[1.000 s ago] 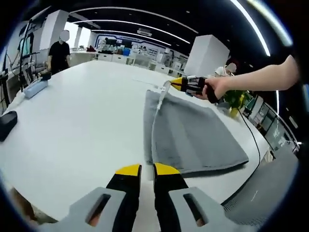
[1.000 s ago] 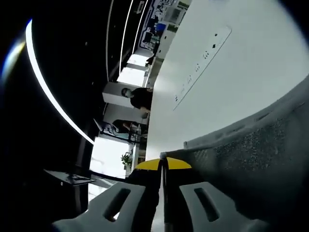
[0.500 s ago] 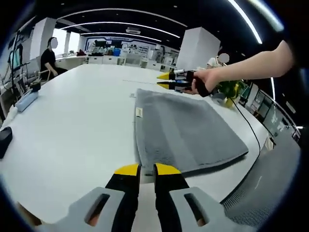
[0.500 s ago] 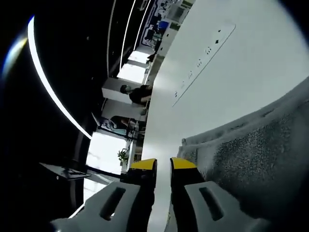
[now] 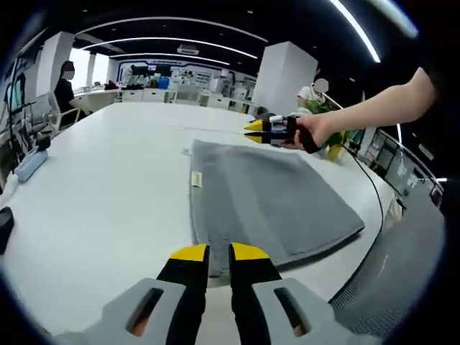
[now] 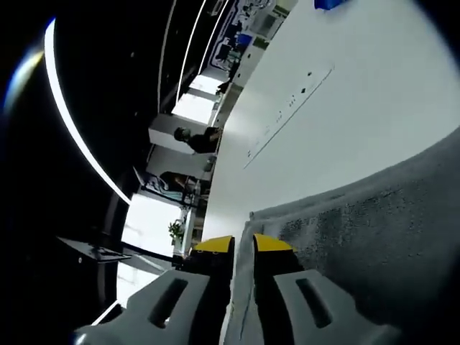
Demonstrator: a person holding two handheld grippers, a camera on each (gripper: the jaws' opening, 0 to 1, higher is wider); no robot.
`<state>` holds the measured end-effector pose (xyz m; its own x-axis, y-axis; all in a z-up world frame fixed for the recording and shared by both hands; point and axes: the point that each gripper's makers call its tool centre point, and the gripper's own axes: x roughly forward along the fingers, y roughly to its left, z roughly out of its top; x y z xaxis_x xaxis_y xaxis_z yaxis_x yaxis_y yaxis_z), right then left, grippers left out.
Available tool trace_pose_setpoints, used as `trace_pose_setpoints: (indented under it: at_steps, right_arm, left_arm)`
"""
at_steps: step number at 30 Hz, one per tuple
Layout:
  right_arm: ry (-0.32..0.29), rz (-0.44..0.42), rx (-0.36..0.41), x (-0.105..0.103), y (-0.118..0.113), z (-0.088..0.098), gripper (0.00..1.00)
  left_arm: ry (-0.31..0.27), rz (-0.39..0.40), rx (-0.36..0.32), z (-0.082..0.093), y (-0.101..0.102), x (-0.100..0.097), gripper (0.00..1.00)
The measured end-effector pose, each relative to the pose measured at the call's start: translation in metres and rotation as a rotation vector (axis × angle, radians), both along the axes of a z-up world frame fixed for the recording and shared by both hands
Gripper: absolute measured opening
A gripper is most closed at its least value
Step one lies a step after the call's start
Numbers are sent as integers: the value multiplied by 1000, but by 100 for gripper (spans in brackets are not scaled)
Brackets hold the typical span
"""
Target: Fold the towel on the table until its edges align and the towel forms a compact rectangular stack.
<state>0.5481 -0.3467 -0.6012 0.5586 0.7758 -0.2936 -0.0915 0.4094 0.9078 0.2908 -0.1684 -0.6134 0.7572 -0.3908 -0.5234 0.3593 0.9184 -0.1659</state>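
- Open-plan workroom, dark ceiling with curved light strips; white desk [image 5: 108, 194] fills the foreground.
- Towel [image 5: 266, 198]: grey, folded flat into a rough rectangle on the desk's right half, small label at its left edge (layers lie close together).
- Left gripper [image 5: 219, 253]: yellow-tipped fingers nearly together with a thin slit between them, holding nothing, poised just above the towel's near edge.
- Right gripper [image 5: 260, 130]: held in a hand [image 5: 310, 131] at the towel's far corner; in the right gripper view its fingers [image 6: 272, 244] stand slightly apart, unclamped, at the towel's edge.
- Seated person [image 5: 63, 86]: far left background.
- Dark object [image 5: 3, 226]: desk's left margin, unidentifiable.
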Motion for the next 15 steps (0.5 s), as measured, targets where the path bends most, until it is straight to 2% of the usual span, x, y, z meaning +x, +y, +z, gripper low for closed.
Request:
trace_pose_setpoints:
  at_steps: [3,6,8,11,13,15]
  right_arm:
    - [-11,-22,-22,-1,-21,-3,5]
    - [16,-36,-38,-8,-45,-11,6]
    - [43,-31,-72,-16,-64,-17,6]
    - [21,-31,-100,-20,-85,-13,7]
    - [5,-49,-83,-22,-102,-10,7]
    - [19,-77,-51,-26,-118,-10,7]
  left_arm:
    - [-22,-61,39,12,1,10,11]
    - [-66,-121,55,28,-1,22,11]
    - [-82,-133,60,35,0,31,11]
    - [-110,-155,63,48,-4,44,11]
    - [-132,-183,68,57,-13,51,11]
    - [-149,-221,74,65,-26,56,11]
